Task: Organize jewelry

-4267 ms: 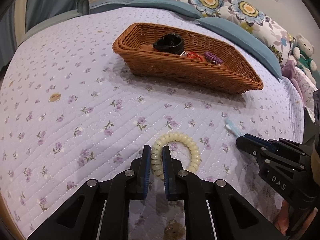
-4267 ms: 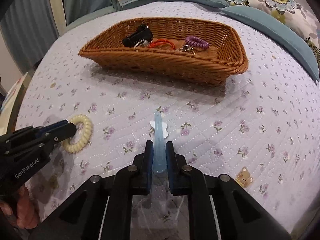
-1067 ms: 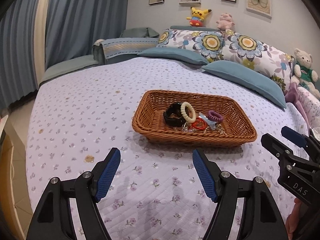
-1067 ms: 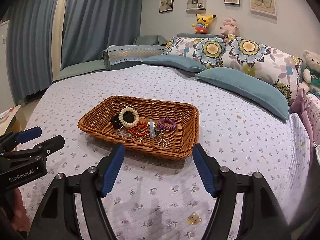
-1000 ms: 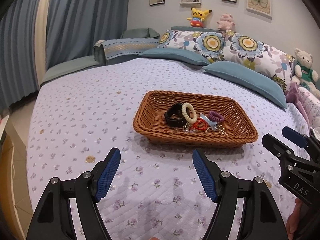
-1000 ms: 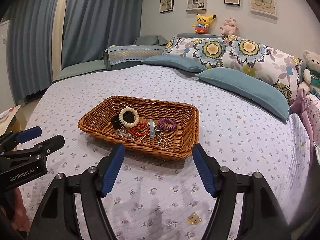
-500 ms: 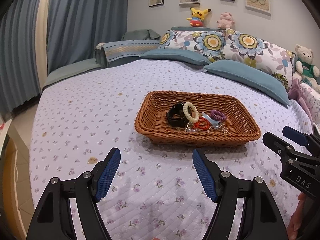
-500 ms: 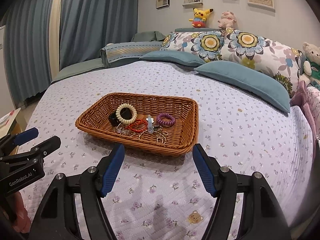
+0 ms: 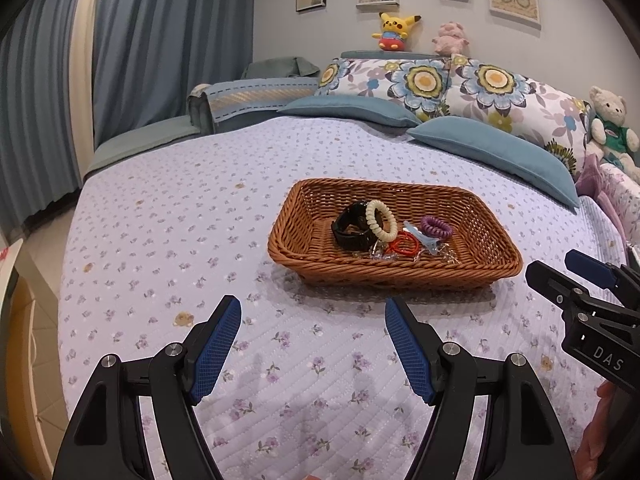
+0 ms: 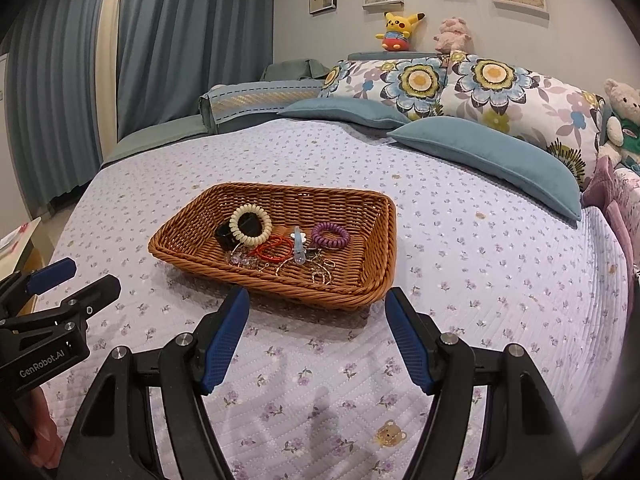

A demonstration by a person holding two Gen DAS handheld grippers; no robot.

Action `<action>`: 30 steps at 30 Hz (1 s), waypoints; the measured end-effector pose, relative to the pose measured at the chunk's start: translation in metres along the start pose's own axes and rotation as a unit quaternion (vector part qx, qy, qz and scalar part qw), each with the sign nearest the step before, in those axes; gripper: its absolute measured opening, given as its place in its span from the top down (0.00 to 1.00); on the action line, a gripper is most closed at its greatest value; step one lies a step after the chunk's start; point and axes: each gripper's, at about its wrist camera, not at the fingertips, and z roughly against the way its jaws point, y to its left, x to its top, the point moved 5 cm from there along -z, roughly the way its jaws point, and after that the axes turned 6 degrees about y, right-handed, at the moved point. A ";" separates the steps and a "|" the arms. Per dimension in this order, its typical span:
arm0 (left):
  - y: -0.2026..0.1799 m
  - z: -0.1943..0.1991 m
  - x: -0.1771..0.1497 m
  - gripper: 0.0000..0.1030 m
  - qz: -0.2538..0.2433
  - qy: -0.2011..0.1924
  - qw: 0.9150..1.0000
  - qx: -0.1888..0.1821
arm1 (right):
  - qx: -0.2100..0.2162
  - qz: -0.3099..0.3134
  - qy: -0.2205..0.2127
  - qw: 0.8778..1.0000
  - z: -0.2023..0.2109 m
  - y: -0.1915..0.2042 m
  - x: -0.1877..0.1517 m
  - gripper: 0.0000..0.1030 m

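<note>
Basket: brown woven wicker tray (image 9: 472, 276) on the bed.
Inside basket: cream spiral hair tie (image 10: 250, 225) leaning on a black band (image 9: 350, 228); purple coil (image 10: 330, 235).
Left gripper (image 9: 313, 345): fingers wide, empty.
Right gripper (image 10: 317, 337): fingers wide, empty.

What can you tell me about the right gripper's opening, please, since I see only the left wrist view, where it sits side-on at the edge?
Observer: In the right wrist view the right gripper is wide open, with nothing between its blue pads.
Operator: Thank you. Does the brown woven wicker basket hide anything from me behind its near wall?
Observer: Yes, thin gold chains lie on its floor beside the light blue plastic hair clip.
Operator: Does that clip carry anything?
Observer: A small white flower shape sits on it.
</note>
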 end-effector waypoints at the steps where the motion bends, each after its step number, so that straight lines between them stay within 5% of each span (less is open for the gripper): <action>1: -0.001 0.000 0.000 0.27 -0.001 0.001 1.000 -0.001 | 0.000 0.000 0.000 1.000 0.000 0.000 0.000 0.30; 30: -0.001 -0.003 -0.003 0.26 -0.001 0.006 1.000 -0.002 | 0.002 -0.007 0.007 1.000 -0.004 -0.001 -0.001 0.30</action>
